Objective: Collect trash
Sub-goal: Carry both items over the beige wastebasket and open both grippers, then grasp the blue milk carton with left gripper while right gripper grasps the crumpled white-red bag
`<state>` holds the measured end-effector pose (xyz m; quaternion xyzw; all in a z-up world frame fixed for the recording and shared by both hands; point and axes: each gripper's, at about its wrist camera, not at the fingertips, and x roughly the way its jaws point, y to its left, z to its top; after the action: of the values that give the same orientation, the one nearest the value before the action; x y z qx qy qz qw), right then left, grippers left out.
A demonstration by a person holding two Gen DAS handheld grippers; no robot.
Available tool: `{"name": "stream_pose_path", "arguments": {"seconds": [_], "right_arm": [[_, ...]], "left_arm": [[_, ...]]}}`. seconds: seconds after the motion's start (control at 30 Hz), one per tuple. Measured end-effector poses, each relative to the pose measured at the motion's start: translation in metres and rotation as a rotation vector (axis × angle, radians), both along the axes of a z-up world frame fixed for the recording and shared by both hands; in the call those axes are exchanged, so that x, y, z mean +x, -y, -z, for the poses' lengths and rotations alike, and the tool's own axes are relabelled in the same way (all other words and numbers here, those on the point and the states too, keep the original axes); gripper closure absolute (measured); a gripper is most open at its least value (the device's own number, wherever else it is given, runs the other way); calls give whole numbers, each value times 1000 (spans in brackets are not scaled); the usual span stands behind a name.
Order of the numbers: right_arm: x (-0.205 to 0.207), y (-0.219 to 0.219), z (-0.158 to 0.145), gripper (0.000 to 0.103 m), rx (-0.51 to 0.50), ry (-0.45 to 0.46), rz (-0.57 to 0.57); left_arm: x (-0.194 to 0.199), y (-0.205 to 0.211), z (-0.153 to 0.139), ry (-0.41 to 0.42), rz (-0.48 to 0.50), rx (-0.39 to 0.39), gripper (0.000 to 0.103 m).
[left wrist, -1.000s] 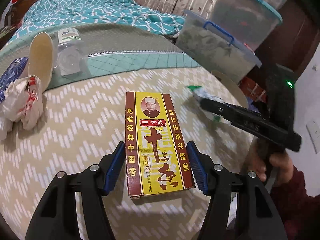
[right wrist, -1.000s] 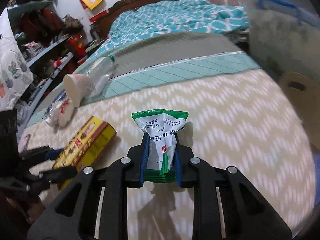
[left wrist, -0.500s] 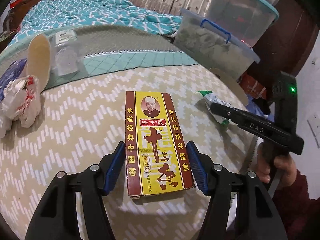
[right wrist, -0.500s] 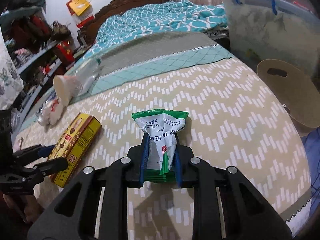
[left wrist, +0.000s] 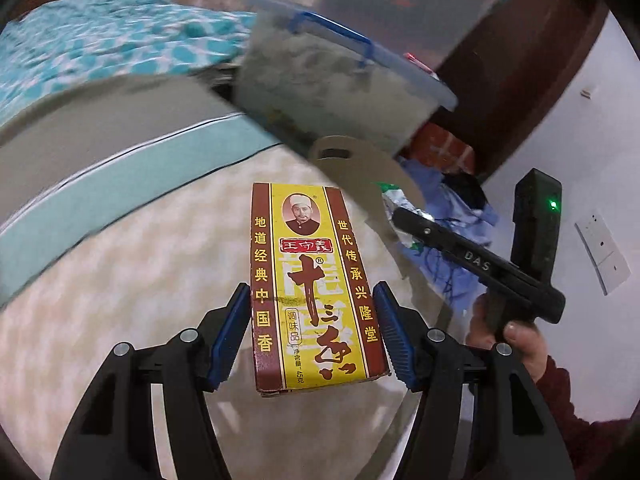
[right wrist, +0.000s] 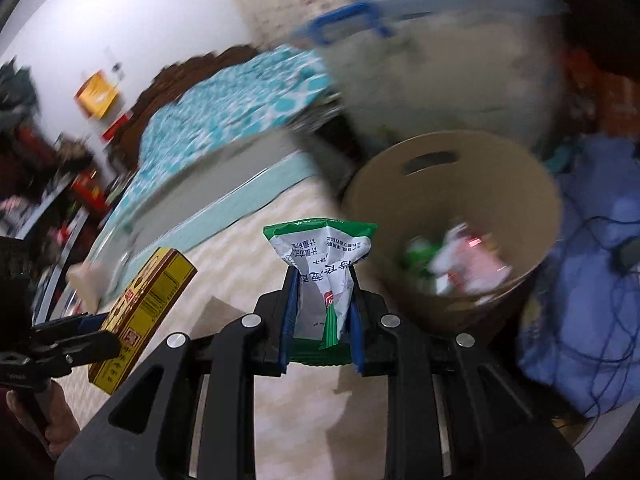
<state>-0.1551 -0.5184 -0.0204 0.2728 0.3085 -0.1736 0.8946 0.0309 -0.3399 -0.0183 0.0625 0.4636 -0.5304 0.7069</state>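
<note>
Between left gripper (left wrist: 312, 330) pads, box (left wrist: 314, 284) (lifted)

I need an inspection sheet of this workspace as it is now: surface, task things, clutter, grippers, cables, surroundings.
Surface: bed cover with beige zigzag pattern, blurred.
Job's things: spice box in the left gripper; green-white packet in the right gripper; brown bin beside the bed, wrappers already inside.
Clutter: pale cup lying on the bed, blurred.
Grippers: both shut on their items, both lifted off the cover.
Cables: dark cord across the blue cloth.
Surroundings: lidded storage tubs, teal quilt, white wall.
</note>
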Motion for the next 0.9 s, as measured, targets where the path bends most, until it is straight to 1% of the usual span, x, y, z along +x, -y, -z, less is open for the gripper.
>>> {"name": "stream_pose_path", "arguments": {"seconds": [0.07,0.1,0.17,0.2,0.23,0.27,0.3,0.33,0.37,0.43,0.47,0.5,0.6,0.67,0.7,0.77,0.83,0.87,0.9], "right_arm": [[-2,24,3,78,18,4,32],[-4,43,7,78,45,9,62],[-7,67,14,75,84,19,103],[-7,78,18,75,102,28,114],[-6,85,21,67,117,35,118],[-4,93,24,58,128,41,131],[-3,100,24,42,121,45,154],[-4,102,23,40,111,47,173],[-6,105,21,40,110,57,188],[-14,105,16,40,114,98,206],[-19,104,12,40,108,119,214],[-24,98,7,40,95,147,212],[-27,87,3,40,103,164,195],[-26,74,-1,40,120,180,162],[-25,65,-3,40,124,190,137],[-15,43,-7,40,138,199,71],[-4,19,-9,40,155,199,12],[5,6,-8,40,171,194,-25],[15,-7,-6,40,186,187,-60]], "left_arm": [[3,32,1,-18,32,2,44],[6,58,1,-32,51,8,44],[11,86,3,-45,63,14,44],[14,107,5,-56,68,16,44],[17,120,7,-64,69,17,43],[20,137,9,-74,69,21,36],[23,151,12,-73,69,35,28],[24,161,15,-56,55,53,18],[27,169,17,-37,30,65,19],[32,170,18,-66,15,62,21],[33,164,16,-84,10,48,21],[32,157,12,-82,12,30,21],[24,128,-1,-35,23,12,21],[15,94,-7,-23,36,6,21],[11,82,-8,-16,42,7,21],[1,45,-9,11,46,17,21],[-10,0,-6,45,29,35,21],[-13,-16,-4,49,17,41,21],[-14,-45,-1,46,-10,49,21]]}}
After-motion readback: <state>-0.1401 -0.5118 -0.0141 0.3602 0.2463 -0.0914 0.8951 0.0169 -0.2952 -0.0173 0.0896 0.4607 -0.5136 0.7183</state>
